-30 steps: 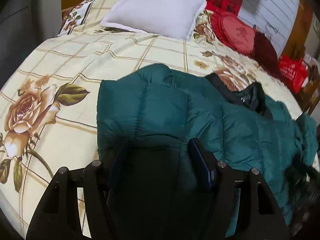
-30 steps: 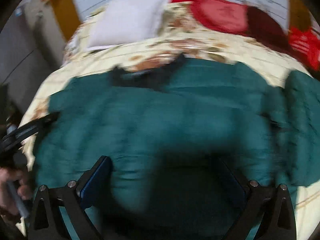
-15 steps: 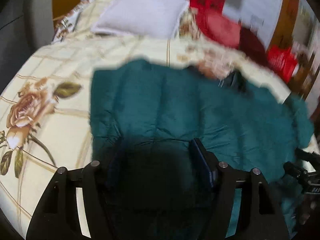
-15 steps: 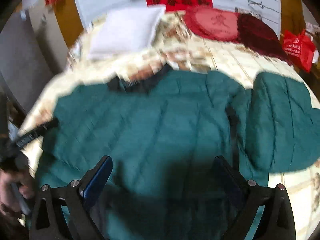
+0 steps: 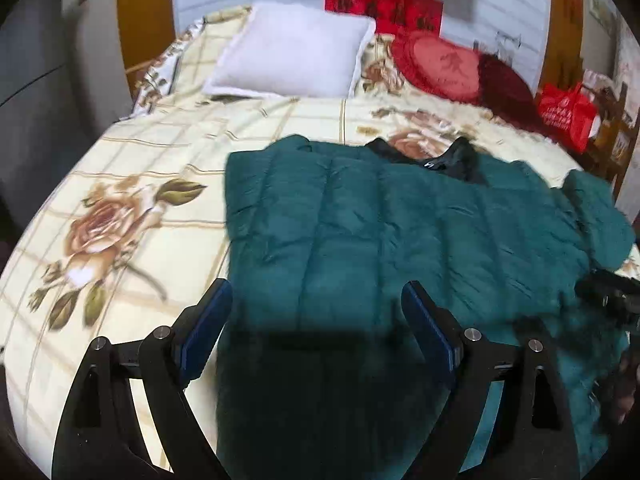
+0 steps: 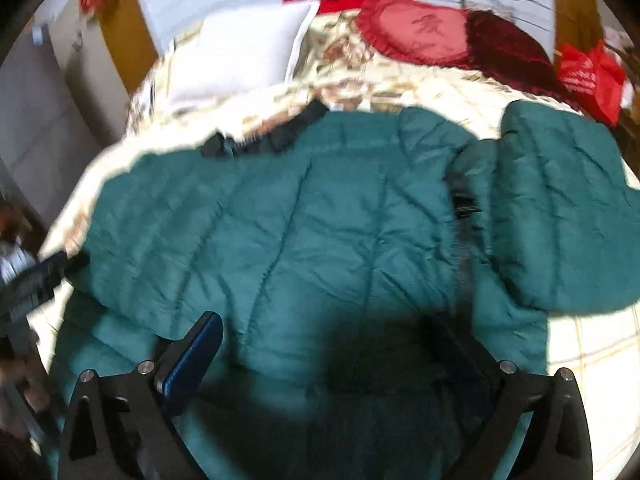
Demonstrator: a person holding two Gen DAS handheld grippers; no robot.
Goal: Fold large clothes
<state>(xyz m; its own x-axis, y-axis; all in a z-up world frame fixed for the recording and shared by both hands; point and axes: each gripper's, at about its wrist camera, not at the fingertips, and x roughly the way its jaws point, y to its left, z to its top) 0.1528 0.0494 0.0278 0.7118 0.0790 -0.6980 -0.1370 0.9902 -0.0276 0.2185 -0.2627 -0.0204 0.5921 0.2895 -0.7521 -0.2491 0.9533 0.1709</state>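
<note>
A: While you hover over it, the green puffer jacket (image 5: 400, 232) lies spread flat on the floral bedsheet (image 5: 120, 200), black collar (image 5: 440, 160) toward the white pillow (image 5: 292, 52). Your left gripper (image 5: 316, 312) has its fingers spread wide, holding nothing.

B: Right view?

A: Same jacket, blurrier. Your right gripper (image 6: 340, 344) is spread wide too, empty; its right finger is lost in shadow. Only this view shows the whole right sleeve (image 6: 560, 208) lying out beside the body. The left view alone shows the big rose print (image 5: 104, 232) clearly. Both catch the red cushion (image 6: 416, 28) and red bag (image 6: 588, 76).
</note>
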